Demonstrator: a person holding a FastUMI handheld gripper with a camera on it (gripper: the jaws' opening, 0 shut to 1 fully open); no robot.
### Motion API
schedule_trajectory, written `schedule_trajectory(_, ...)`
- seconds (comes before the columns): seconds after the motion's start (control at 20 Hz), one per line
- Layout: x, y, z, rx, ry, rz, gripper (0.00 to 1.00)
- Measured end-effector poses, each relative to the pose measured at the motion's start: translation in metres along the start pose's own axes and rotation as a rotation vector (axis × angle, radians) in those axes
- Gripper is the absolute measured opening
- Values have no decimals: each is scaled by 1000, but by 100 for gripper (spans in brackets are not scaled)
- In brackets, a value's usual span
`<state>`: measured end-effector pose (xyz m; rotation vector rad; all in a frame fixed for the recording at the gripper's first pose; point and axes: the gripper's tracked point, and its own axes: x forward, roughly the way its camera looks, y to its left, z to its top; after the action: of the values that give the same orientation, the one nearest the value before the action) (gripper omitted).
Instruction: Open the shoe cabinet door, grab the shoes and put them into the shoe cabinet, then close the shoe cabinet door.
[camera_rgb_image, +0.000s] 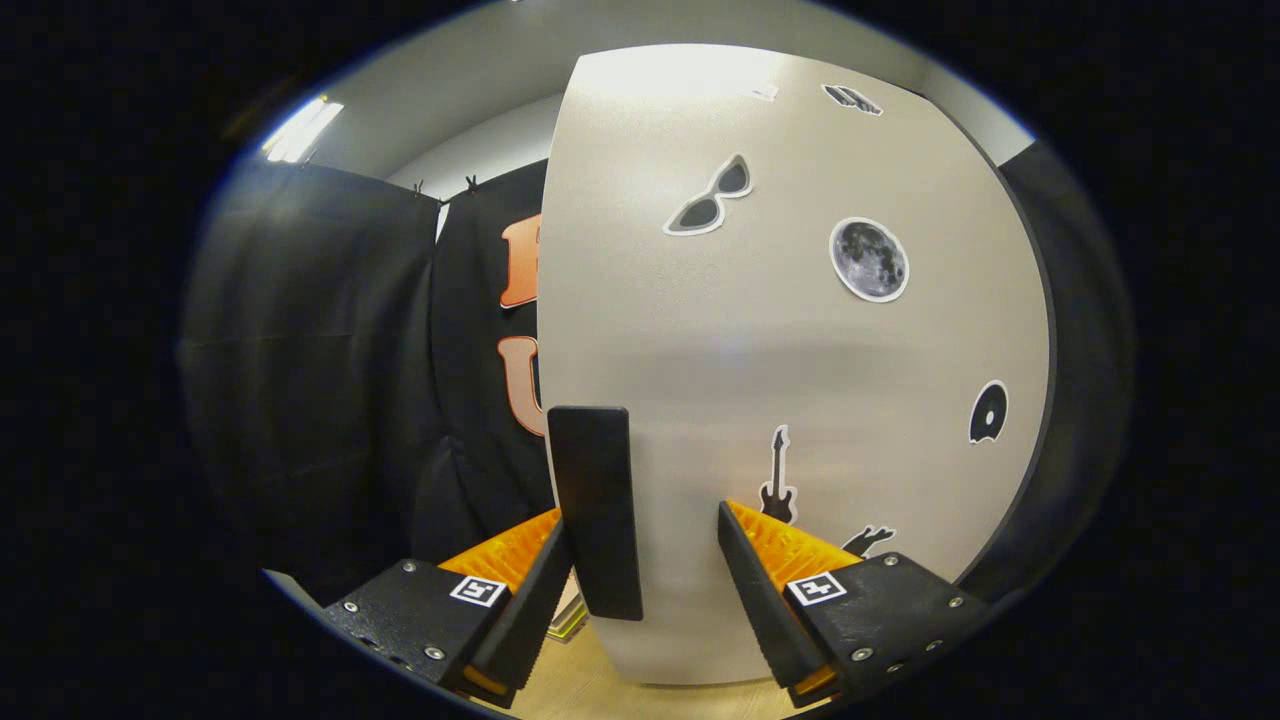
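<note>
Two fingers of my gripper (645, 590) stand apart, one either side of the black handle (595, 510) on the shoe cabinet door (790, 360). The left finger sits close against the handle's left edge; the right finger has a clear gap of pale door showing between it and the handle. So the jaws are spread, nothing clamped yet.

Step in hand, as I judge it: opening or closing the door by this handle. I cannot tell which from here; no shoes show and the cabinet's inside is hidden behind the panel.

To do it well: shift slightly left so the handle sits centred, then close until both pads bear on its flat sides. Grip low to mid on the handle, where the pads already line up. Move along the door's arc, not straight back, or the pads will slide off the smooth black bar. Keep the wrist square to the panel so neither finger scrapes it.

Surface: door is pale, matte, slightly speckled, with stickers on it: sunglasses (712, 196), a moon (869, 259), a guitar (777, 480), a black disc (988, 412). The door's free edge runs just left of the handle.

Room: black cloth wall (310, 370) behind and left, a ceiling light (300, 128) above, light wood floor (570, 690) beneath the fingers.
</note>
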<state>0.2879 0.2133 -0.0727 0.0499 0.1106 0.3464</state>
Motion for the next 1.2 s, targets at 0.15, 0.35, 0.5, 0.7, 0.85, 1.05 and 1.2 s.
schedule_trajectory(0.15, 1, -1, 1, 9, -7, -19, 87)
schedule_trajectory(0.35, 1, -1, 1, 21, -13, -27, 88)
schedule_trajectory(0.5, 0, -1, 0, 15, -15, -34, 88)
schedule_trajectory(0.7, 1, -1, -1, 34, -6, -30, 88)
schedule_trajectory(0.85, -6, 1, -2, 88, 13, -22, 88)
schedule_trajectory(1.05, -41, -1, 14, 75, -25, -46, 87)
schedule_trajectory(1.2, -71, -5, 20, 45, -29, -82, 88)
